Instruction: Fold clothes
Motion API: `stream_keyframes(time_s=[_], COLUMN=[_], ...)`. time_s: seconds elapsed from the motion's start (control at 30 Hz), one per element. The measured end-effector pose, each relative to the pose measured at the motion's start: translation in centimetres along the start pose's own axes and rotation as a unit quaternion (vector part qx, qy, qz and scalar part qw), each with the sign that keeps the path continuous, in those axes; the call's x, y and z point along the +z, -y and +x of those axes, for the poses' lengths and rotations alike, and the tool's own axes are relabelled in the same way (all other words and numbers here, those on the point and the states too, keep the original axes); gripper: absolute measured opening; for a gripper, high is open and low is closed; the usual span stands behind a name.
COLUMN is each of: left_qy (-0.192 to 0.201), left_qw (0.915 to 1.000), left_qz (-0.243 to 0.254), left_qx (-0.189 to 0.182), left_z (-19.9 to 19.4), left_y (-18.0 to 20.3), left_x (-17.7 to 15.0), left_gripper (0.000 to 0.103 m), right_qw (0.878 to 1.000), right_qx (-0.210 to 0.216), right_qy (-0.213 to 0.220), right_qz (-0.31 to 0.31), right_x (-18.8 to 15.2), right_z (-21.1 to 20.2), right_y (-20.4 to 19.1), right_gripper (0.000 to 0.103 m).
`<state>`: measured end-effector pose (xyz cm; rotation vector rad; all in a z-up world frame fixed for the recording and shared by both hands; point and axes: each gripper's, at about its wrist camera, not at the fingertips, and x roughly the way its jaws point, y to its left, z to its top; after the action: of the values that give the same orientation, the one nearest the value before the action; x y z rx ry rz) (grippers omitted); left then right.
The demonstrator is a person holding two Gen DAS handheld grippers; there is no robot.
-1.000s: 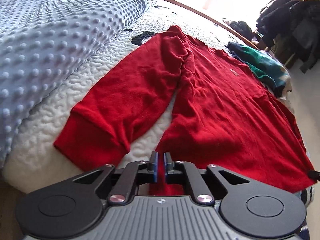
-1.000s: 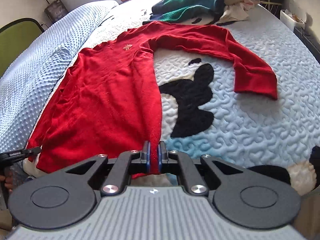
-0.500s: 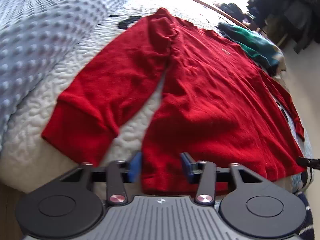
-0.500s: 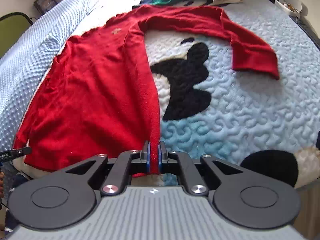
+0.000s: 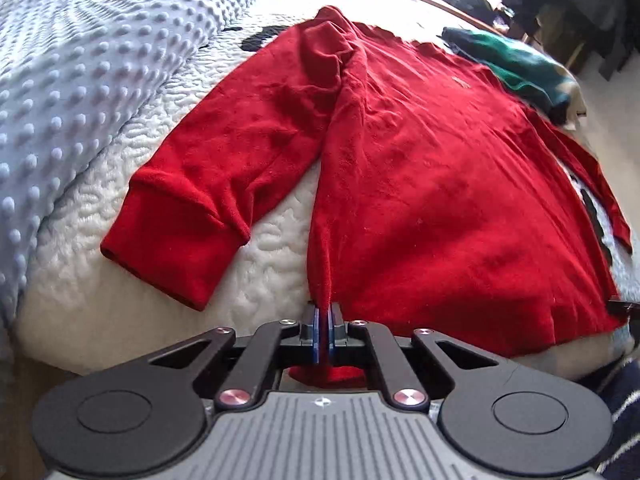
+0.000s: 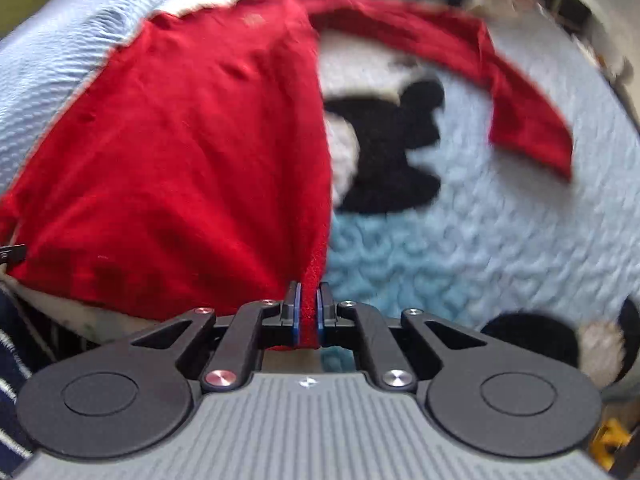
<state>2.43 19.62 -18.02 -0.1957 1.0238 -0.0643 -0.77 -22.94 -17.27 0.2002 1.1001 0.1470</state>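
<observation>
Both grippers, left gripper [image 5: 324,334] and right gripper [image 6: 307,314], pinch the red sweater [image 5: 440,184] hem corners; lift evenly, keeping the hem taut.

A home bedroom: a quilted bed [image 6: 500,240], bobbled blue blanket [image 5: 80,80] and piled clothes [image 5: 520,64].

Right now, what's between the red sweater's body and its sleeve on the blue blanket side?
A wedge of bare white quilt separates the red sweater from its sleeve, seen in the left wrist view.

A quilted bed [image 5: 276,276] carries a red sweater [image 5: 440,184], a dotted blue blanket [image 5: 80,80] and green clothes [image 5: 520,64].
</observation>
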Motion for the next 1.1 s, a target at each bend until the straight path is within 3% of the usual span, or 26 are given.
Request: stream_keyframes(time_s=[0.07, 0.1, 0.17, 0.23, 0.37, 0.5, 0.63, 0.7, 0.8, 0.97, 1.03, 1.1], left_qy=[0.002, 0.001, 0.013, 0.048, 0.12, 0.133, 0.105, 0.066, 0.012, 0.02, 0.021, 0.022], left_qw=[0.9999, 0.9999, 0.9998, 0.9987, 0.9918, 0.9905, 0.9895, 0.9931, 0.9968, 0.9951, 0.9946, 0.9938], left_qz=[0.01, 0.008, 0.002, -0.014, -0.043, -0.003, 0.069, 0.071, 0.066, 0.077, 0.075, 0.076], left_qx=[-0.004, -0.007, -0.011, -0.01, 0.011, 0.036, 0.072, 0.065, 0.044, 0.059, 0.068, 0.078], left_z=[-0.8, -1.3, -2.7, -4.8, -6.6, -3.7, -0.1, 1.7, 3.8, 4.4, 4.6, 4.9], left_y=[0.0, -0.2, -0.9, -1.8, -4.3, -5.3, -4.7, -4.7, -4.9, -4.0, -3.5, -3.2], left_x=[0.2, 0.4, 1.0, 2.0, 5.4, 9.0, 11.2, 11.6, 11.7, 10.9, 11.1, 11.2], left_gripper=[0.01, 0.018, 0.03, 0.041, 0.049, 0.048, 0.047, 0.044, 0.041, 0.041, 0.034, 0.011], right_qw=[1.0, 1.0, 1.0, 1.0, 0.997, 0.991, 0.982, 0.977, 0.975, 0.976, 0.976, 0.973], right_qx=[-0.004, -0.006, -0.009, -0.013, -0.04, -0.05, -0.094, -0.125, -0.153, -0.153, -0.162, -0.186], right_qy=[-0.002, 0.0, 0.003, 0.01, 0.062, 0.124, 0.162, 0.161, 0.137, 0.118, 0.122, 0.136], right_qz=[-0.003, 0.0, 0.007, 0.014, 0.019, 0.021, 0.035, 0.054, 0.082, 0.097, 0.074, 0.026], right_x=[0.0, 0.0, 0.1, 0.2, 1.8, 5.0, 8.9, 10.1, 10.7, 9.5, 9.2, 8.9], right_z=[0.0, -0.5, -1.5, -2.6, -4.5, -4.7, -3.7, -3.0, -1.1, 1.1, 1.7, 2.0], right_y=[0.0, 0.3, 0.9, 1.6, 3.1, 4.6, 7.7, 9.7, 12.3, 13.4, 12.5, 10.7], right_gripper=[0.015, 0.024, 0.032, 0.031, 0.03, 0.029, 0.032, 0.042, 0.044, 0.063, 0.065, 0.062])
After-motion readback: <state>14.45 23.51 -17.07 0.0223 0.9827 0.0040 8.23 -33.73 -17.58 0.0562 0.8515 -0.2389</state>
